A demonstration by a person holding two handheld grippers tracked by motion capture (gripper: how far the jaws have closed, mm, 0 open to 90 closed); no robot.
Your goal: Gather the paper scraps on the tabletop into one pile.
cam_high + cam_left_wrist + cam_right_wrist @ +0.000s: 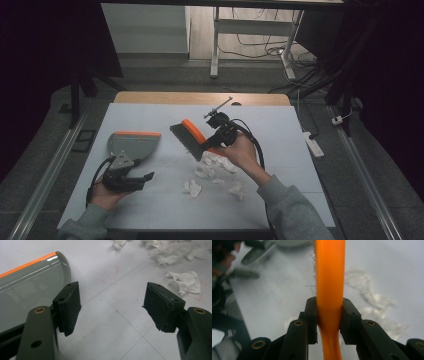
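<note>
We clamp the brush (192,137) by its orange handle in our right gripper (329,317), above the paper scraps (215,172); our left gripper (112,307) gapes empty, dustpan (131,145) at its eleven o'clock

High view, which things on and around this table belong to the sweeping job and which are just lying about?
In the job:
brush, clamped in the right gripper
dustpan, beside the open left gripper
crumpled tissue scraps

Lying about:
power strip on the floor
cables under the far desk
</note>
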